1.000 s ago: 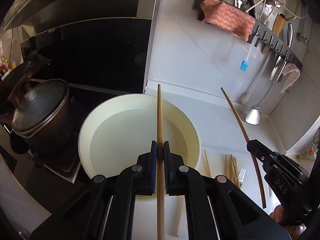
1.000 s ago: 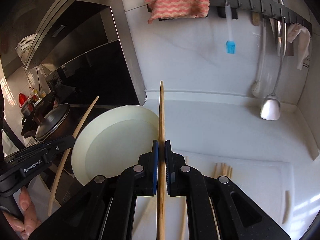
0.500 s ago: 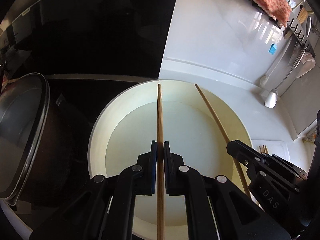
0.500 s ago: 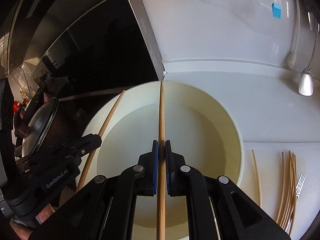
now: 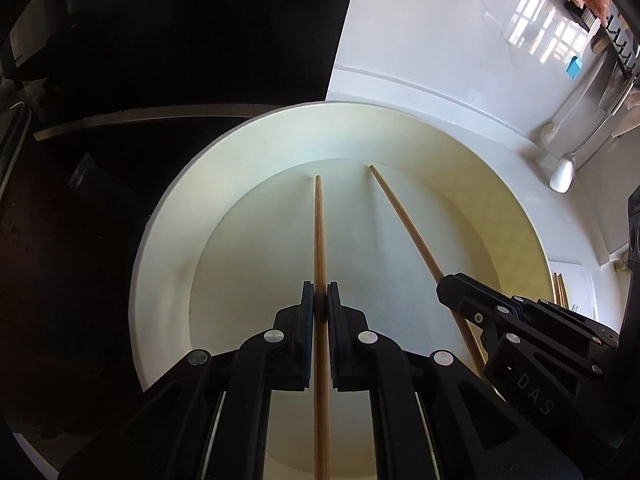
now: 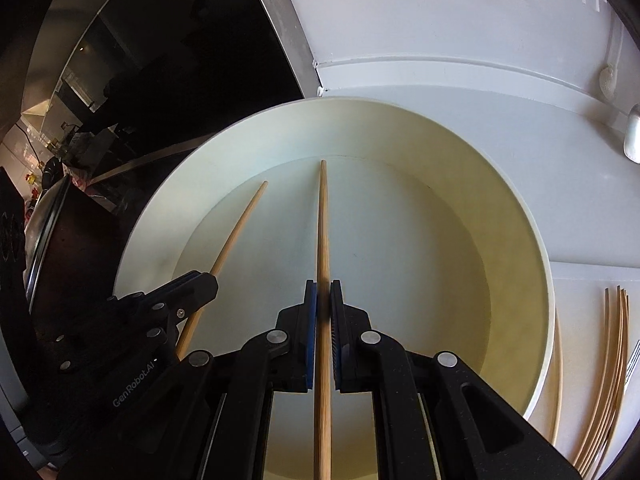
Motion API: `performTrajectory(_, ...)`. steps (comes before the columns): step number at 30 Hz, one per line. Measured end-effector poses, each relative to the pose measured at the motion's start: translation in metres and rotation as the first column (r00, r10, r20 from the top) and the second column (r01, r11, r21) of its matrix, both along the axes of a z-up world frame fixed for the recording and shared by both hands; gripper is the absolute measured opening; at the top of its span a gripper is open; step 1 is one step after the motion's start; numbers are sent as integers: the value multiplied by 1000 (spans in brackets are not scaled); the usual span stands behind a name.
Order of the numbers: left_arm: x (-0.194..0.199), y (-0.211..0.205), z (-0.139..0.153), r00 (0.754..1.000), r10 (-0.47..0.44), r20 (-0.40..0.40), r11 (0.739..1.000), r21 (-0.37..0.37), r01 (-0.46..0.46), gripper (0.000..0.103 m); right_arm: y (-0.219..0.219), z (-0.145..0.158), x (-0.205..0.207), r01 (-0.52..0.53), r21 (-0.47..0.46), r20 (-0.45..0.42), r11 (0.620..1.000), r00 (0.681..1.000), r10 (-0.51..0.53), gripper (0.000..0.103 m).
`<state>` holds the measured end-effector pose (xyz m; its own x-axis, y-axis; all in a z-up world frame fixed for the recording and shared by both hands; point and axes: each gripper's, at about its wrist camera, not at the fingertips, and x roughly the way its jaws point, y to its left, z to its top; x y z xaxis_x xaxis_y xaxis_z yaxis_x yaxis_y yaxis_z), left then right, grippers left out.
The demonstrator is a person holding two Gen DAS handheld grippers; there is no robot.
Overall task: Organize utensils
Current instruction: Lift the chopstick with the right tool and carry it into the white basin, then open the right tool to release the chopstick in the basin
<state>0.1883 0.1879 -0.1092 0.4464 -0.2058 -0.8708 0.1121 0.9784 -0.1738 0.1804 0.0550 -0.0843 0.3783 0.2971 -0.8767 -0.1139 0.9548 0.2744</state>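
My left gripper (image 5: 320,304) is shut on a wooden chopstick (image 5: 320,240) whose tip points down into a wide cream basin (image 5: 168,216). My right gripper (image 6: 323,300) is shut on a second wooden chopstick (image 6: 322,232), its tip also low inside the basin (image 6: 536,240). In the left wrist view the right gripper (image 5: 452,288) and its chopstick (image 5: 404,216) show on the right. In the right wrist view the left gripper (image 6: 208,280) and its chopstick (image 6: 240,228) show on the left. Both tips are near the basin floor; I cannot tell if they touch it.
Several more chopsticks (image 6: 608,368) and a fork (image 6: 634,360) lie on a white board right of the basin. A lidded pot (image 6: 44,232) stands at the left on the dark hob. Utensils hang on the wall rack (image 5: 576,128) at the back right.
Both grippers have moved forward and down over the basin. The two chopstick tips have gone from above the rim to low inside the basin.
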Motion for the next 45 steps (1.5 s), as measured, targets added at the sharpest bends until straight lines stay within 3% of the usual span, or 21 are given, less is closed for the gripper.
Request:
performTrajectory(16, 21, -9, -18, 998, -16, -65, 999, 28, 18, 8, -7, -18, -1, 6, -35, -107, 999, 994, -10, 7)
performTrajectory(24, 25, -9, -25, 995, -9, -95, 999, 40, 13, 11, 0, -21, 3, -16, -58, -111, 998, 994, 9, 7)
performTrajectory(28, 24, -7, -23, 996, 5, -94, 999, 44, -1, 23, 6, -13, 5, -22, -79, -92, 997, 996, 15, 9)
performTrajectory(31, 20, -4, -15, 997, 11, -78, 998, 59, -6, 29, 4, -4, 2, -16, -82, -49, 996, 999, 12, 25)
performTrajectory(33, 18, -4, -7, 998, 12, -63, 998, 59, -8, 38, 0, 4, -1, -7, -90, -19, 996, 1000, 6, 28)
performTrajectory(35, 14, -2, 2, 999, 17, -36, 998, 61, -15, 58, -7, 12, -6, 12, -95, 11, 995, 1000, -11, 41)
performTrajectory(36, 11, -1, 8, 1000, 20, -18, 998, 63, -19, 62, -11, 17, -9, 24, -98, 28, 995, 999, -21, 44)
performTrajectory(45, -19, -2, 39, 998, 0, 58, 995, 103, -6, 84, -39, 47, -49, 82, -82, 113, 993, 991, -72, 53)
